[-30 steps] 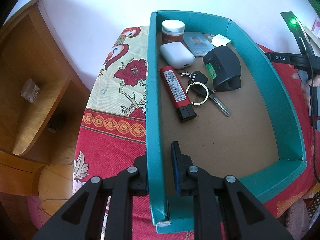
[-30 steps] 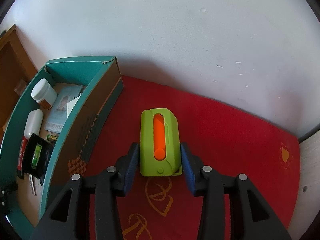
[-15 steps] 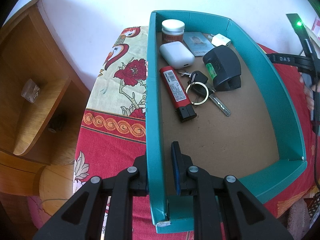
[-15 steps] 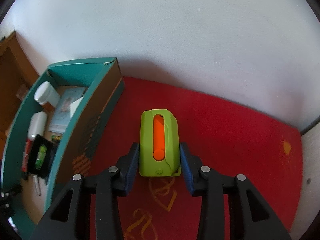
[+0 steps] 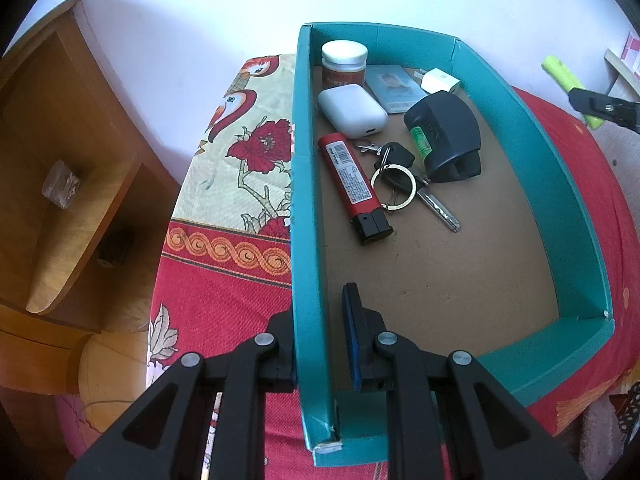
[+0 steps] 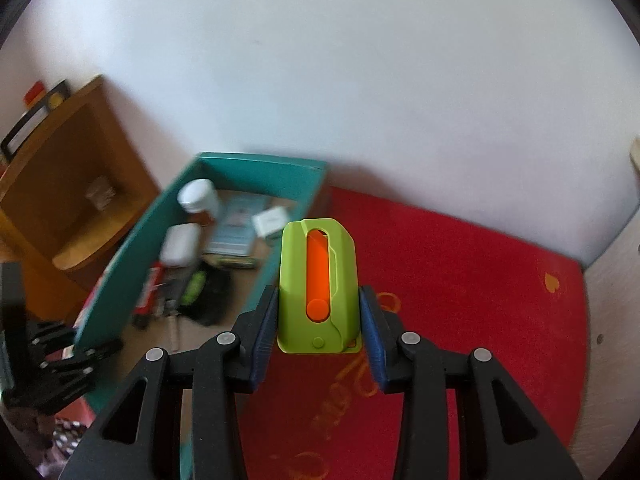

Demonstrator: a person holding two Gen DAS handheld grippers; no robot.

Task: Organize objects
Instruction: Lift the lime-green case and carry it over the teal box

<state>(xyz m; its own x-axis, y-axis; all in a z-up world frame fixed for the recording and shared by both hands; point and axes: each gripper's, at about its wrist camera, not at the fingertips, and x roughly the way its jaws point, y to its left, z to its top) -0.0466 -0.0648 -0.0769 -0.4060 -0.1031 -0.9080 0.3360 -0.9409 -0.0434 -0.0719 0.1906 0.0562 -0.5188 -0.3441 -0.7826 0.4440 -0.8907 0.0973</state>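
Currently logged, as I read my two views:

- Right gripper (image 6: 319, 320): clenched on the green cutter (image 6: 318, 284), orange slider up, carried in the air above the red cloth (image 6: 460, 280), just right of the box's right wall.
- Left gripper (image 5: 320, 340): straddling the left wall of the teal box (image 5: 306, 200) near its front corner; the inner pad stands slightly off the wall, so I cannot tell whether it pinches.
- Box contents, back half: jar (image 5: 344, 62), white case (image 5: 352, 110), card (image 5: 394, 88), charger (image 5: 440, 82), lighter (image 5: 352, 188), keys (image 5: 404, 184), black holder (image 5: 444, 136). Front half of the floor bare.

Risks, my judgement:
- Cutter held only at its lower sides; a tilt could let it slip.
- Low carry would catch the right wall and shove the box.
- Loose left hold lets the box slide.
- Dropping among the keys could scatter them.
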